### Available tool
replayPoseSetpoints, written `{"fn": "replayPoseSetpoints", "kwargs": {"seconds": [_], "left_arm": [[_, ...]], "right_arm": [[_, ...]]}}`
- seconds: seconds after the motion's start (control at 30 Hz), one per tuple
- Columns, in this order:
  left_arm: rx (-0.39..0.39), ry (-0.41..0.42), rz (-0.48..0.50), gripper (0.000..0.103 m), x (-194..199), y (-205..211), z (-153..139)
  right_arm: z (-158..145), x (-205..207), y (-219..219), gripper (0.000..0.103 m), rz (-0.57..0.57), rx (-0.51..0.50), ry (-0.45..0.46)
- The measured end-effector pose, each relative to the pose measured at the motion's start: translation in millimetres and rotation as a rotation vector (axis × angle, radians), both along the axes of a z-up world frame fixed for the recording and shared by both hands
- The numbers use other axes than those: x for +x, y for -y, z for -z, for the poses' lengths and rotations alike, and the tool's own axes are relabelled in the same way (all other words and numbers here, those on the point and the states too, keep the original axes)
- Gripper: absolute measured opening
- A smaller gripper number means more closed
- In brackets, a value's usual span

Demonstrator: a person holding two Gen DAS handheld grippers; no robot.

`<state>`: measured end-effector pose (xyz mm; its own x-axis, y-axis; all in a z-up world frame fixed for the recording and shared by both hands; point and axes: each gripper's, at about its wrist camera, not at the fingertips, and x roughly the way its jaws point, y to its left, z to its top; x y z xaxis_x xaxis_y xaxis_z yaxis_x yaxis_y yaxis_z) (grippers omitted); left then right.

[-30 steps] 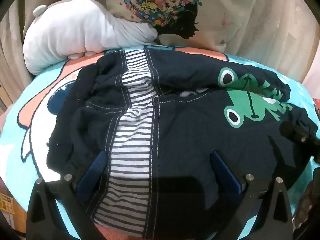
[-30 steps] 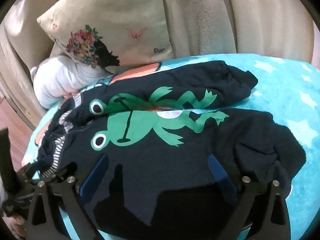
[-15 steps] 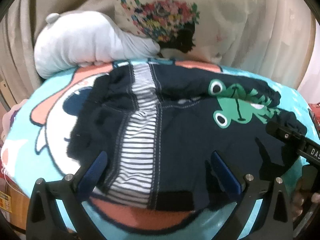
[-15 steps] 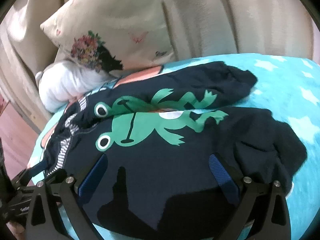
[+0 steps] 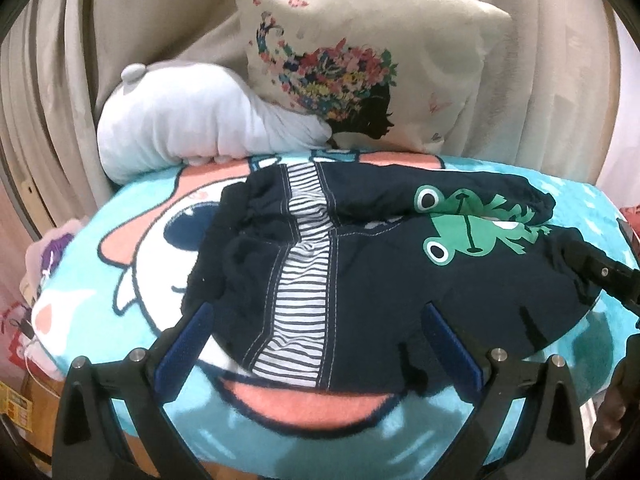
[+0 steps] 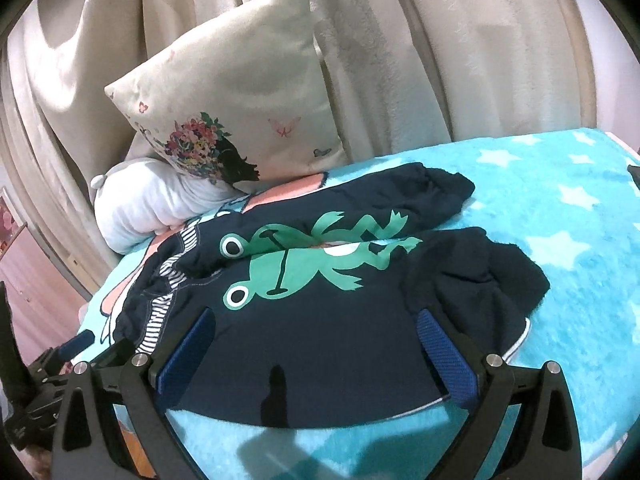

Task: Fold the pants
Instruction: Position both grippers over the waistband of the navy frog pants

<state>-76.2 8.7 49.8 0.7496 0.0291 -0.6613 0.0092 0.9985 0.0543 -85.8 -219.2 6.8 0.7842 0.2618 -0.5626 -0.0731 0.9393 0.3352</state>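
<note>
Dark navy pants (image 5: 384,280) with a striped side panel and a green frog print lie on a turquoise blanket (image 5: 304,440). They also show in the right wrist view (image 6: 320,344), both legs stretched toward the right. My left gripper (image 5: 320,344) is open and empty, held over the waist end at the near edge. My right gripper (image 6: 316,352) is open and empty, over the near leg. The right gripper's finger (image 5: 600,276) shows at the right of the left wrist view.
A cream flowered pillow (image 5: 360,64) and a white plush toy (image 5: 192,120) lie at the back against beige curtains (image 6: 460,48). The blanket (image 6: 560,208) stretches on to the right. The bed's near edge drops away below the grippers.
Both grippers have pulled back and up from the pants, open all along. The pants lie still on the blanket and look smaller now.
</note>
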Motion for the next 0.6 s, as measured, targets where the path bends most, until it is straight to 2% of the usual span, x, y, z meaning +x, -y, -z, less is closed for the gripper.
{"fn": "replayPoseSetpoints", "kwargs": {"seconds": [0.23,0.6], "left_arm": [[0.003,-0.007,0.009,0.103,-2.4,1.7,2.5],[-0.016,-0.072,0.013,0.103,8.4,2.2,16.2]], "right_arm": [[-1.9,-3.7,-6.1,0.102,-0.019,-0.023,0.011],[5.8,4.4,-10.1,0.102,-0.03,-0.026,-0.018]]}}
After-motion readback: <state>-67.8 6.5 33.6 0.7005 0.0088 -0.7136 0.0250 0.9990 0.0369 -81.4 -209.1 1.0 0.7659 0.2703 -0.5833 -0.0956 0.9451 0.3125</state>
